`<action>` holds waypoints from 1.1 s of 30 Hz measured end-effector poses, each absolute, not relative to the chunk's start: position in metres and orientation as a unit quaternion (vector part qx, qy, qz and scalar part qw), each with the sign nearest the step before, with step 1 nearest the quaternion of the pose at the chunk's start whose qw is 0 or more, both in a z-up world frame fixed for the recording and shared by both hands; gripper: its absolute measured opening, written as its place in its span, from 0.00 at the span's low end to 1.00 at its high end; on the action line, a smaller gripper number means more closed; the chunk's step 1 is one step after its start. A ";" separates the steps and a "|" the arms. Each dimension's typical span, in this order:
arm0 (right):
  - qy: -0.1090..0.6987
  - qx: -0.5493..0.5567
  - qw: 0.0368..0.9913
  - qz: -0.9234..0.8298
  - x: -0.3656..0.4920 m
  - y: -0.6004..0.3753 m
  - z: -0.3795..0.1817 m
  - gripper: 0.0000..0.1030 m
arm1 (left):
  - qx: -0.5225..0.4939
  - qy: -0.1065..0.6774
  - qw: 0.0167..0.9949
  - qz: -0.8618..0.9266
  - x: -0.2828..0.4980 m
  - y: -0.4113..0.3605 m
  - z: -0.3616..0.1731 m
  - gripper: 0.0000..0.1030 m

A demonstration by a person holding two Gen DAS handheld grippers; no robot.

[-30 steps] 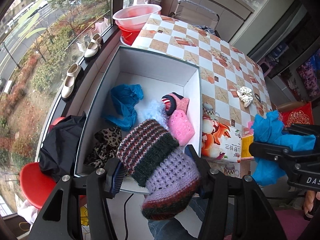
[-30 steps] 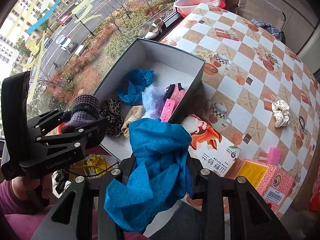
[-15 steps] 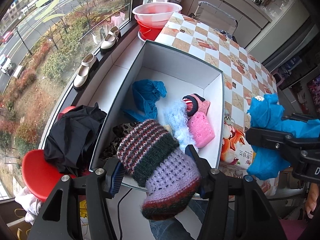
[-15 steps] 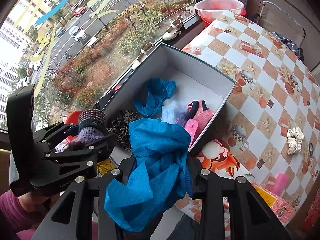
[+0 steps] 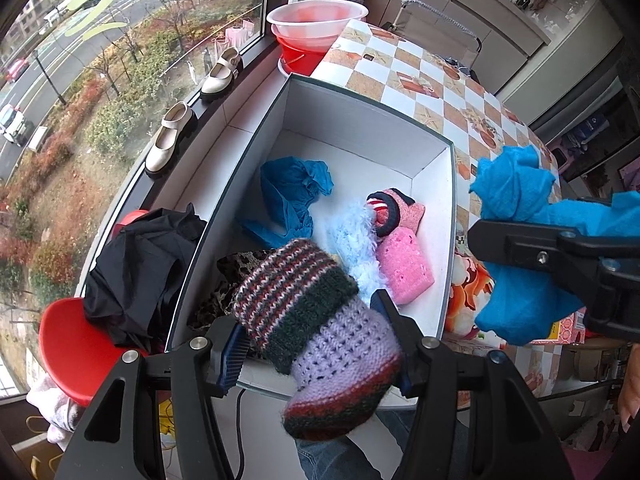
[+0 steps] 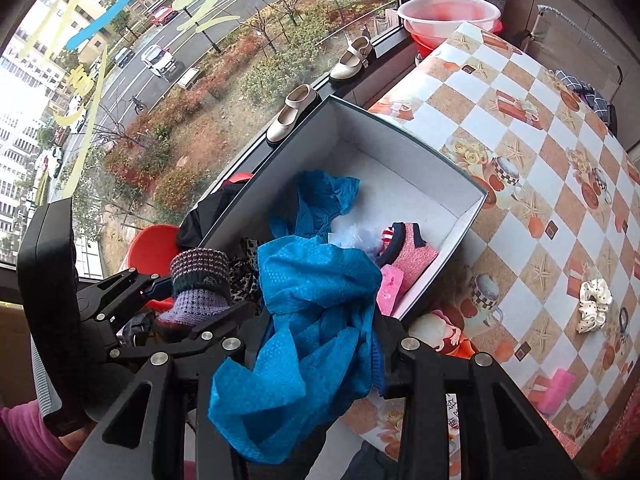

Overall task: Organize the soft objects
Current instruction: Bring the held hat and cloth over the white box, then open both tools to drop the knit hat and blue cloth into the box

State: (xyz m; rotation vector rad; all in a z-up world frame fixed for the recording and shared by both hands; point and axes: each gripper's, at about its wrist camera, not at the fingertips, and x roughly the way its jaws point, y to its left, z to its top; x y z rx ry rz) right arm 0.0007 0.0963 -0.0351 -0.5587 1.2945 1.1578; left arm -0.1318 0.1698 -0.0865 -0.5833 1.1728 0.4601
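Observation:
My left gripper [image 5: 310, 340] is shut on a striped purple knitted sock [image 5: 320, 320], held above the near end of an open white box [image 5: 360, 128]. It also shows in the right wrist view [image 6: 200, 292]. My right gripper [image 6: 316, 344] is shut on a blue cloth [image 6: 308, 320], held beside the box's near right side. That blue cloth also shows in the left wrist view [image 5: 516, 216]. Inside the box lie another blue cloth [image 5: 292, 192], a fluffy light-blue item [image 5: 356, 240], pink knitted items [image 5: 404, 264] and a leopard-print cloth [image 5: 236, 264].
The box stands on a checkered table [image 6: 540, 152] by a window sill with a pair of cream shoes [image 5: 168, 140]. A white scrunchie [image 6: 594, 304] and a pink block [image 6: 556, 390] lie on the table. Red and pink basins [image 5: 316, 24] sit beyond. A red stool with black cloth [image 5: 136, 272] stands left.
Both grippers have drawn back and risen from the box with their loads. The right gripper's blue cloth has moved left, closer to the left gripper.

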 end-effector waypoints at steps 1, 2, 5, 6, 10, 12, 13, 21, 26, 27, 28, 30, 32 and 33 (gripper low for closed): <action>0.562 -0.243 0.612 0.501 0.001 0.097 -0.036 0.37 | -0.269 0.541 0.768 0.212 -0.131 0.170 -0.087 0.60; 0.563 -0.243 0.611 0.501 0.001 0.098 -0.036 0.37 | -0.269 0.541 0.768 0.213 -0.130 0.170 -0.088 0.60; 0.566 -0.242 0.610 0.499 0.003 0.102 -0.039 0.37 | -0.268 0.544 0.766 0.213 -0.129 0.171 -0.090 0.60; 0.567 -0.242 0.610 0.498 0.004 0.103 -0.039 0.37 | -0.268 0.545 0.766 0.213 -0.128 0.171 -0.091 0.60; 0.567 -0.245 0.610 0.496 0.004 0.106 -0.042 0.37 | -0.267 0.546 0.764 0.213 -0.126 0.170 -0.094 0.60; 0.569 -0.246 0.609 0.495 0.005 0.108 -0.043 0.37 | -0.267 0.546 0.764 0.213 -0.126 0.170 -0.094 0.60; 0.570 -0.246 0.608 0.495 0.005 0.109 -0.044 0.37 | -0.268 0.546 0.764 0.214 -0.126 0.170 -0.094 0.60; 0.576 -0.251 0.603 0.491 0.008 0.118 -0.054 0.37 | -0.257 0.558 0.761 0.211 -0.121 0.168 -0.105 0.67; 0.582 -0.242 0.604 0.487 0.012 0.119 -0.054 0.52 | -0.266 0.566 0.754 0.199 -0.119 0.167 -0.111 0.77; 0.583 -0.240 0.607 0.484 0.014 0.118 -0.054 0.71 | -0.278 0.558 0.758 0.193 -0.120 0.168 -0.111 0.79; 0.584 -0.235 0.610 0.481 0.017 0.117 -0.053 0.82 | -0.284 0.552 0.761 0.189 -0.121 0.169 -0.109 0.83; 0.587 -0.224 0.616 0.475 0.023 0.112 -0.049 0.95 | -0.289 0.545 0.765 0.184 -0.120 0.170 -0.107 0.97; 0.593 -0.203 0.620 0.472 0.031 0.106 -0.044 0.95 | -0.307 0.533 0.769 0.174 -0.119 0.172 -0.106 1.00; 0.598 -0.189 0.621 0.471 0.036 0.103 -0.042 0.96 | -0.319 0.525 0.771 0.170 -0.119 0.174 -0.106 1.00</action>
